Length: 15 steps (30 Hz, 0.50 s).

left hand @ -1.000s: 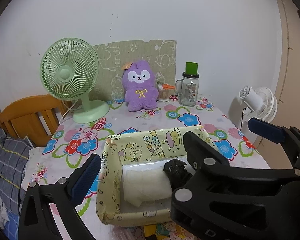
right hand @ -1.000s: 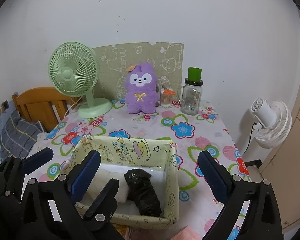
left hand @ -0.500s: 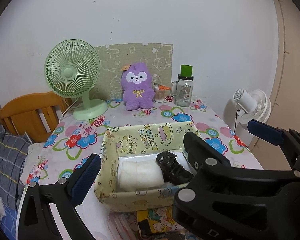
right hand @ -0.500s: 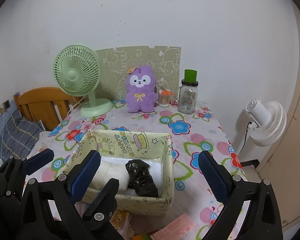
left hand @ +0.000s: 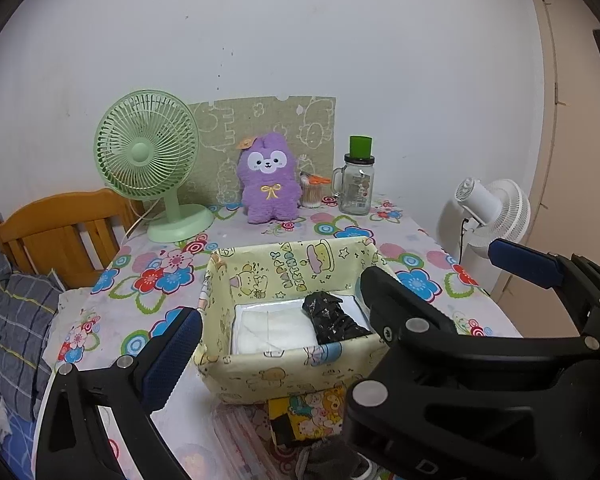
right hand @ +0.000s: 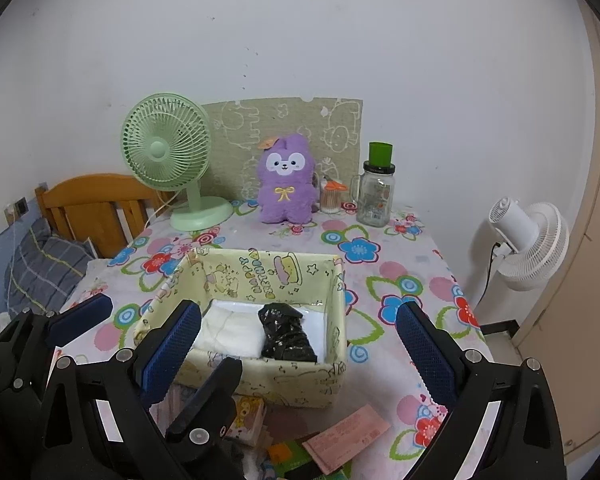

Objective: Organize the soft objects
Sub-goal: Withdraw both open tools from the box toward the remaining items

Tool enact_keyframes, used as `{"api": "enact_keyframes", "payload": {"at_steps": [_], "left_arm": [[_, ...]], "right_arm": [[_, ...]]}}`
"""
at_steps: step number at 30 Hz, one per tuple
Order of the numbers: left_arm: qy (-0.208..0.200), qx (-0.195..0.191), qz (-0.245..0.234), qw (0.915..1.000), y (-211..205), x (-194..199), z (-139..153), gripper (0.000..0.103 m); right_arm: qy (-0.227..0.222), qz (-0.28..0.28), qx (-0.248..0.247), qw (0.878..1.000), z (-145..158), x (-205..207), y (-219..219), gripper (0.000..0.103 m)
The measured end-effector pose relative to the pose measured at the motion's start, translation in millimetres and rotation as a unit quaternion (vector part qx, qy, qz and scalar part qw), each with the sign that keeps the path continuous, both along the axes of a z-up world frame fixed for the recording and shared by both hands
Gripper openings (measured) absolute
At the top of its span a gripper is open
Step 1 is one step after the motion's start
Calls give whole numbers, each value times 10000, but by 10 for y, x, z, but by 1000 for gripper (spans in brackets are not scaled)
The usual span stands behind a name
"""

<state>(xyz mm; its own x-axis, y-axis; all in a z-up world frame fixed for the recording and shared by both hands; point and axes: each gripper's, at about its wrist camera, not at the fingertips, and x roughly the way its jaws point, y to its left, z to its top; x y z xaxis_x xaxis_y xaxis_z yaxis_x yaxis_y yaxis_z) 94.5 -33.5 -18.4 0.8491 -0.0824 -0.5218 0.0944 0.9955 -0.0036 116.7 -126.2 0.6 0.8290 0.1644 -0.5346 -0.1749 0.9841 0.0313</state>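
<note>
A yellow cartoon-print fabric box (right hand: 260, 376) with "Happy Birthday" lettering on its inner wall sits open-topped on the floral surface (right hand: 412, 280), at the frame's centre. Inside it, a folded white soft pack (right hand: 228, 332) lies flat on the box's 9 o'clock side. A crumpled black glossy bundle (right hand: 286, 338) lies touching it on the 3 o'clock side, its long axis running 12 to 6. A purple plush bunny (right hand: 286, 182) stands upright at the box's 12 o'clock, well apart.
</note>
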Motion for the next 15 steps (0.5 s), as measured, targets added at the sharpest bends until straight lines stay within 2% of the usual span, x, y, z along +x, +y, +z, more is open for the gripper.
{"api": "enact_keyframes", "payload": {"at_steps": [15], "left_arm": [[46, -91, -132, 9999, -56, -213, -134, 102]], "right_arm": [[75, -13, -33, 10000, -132, -229, -48, 100]]}}
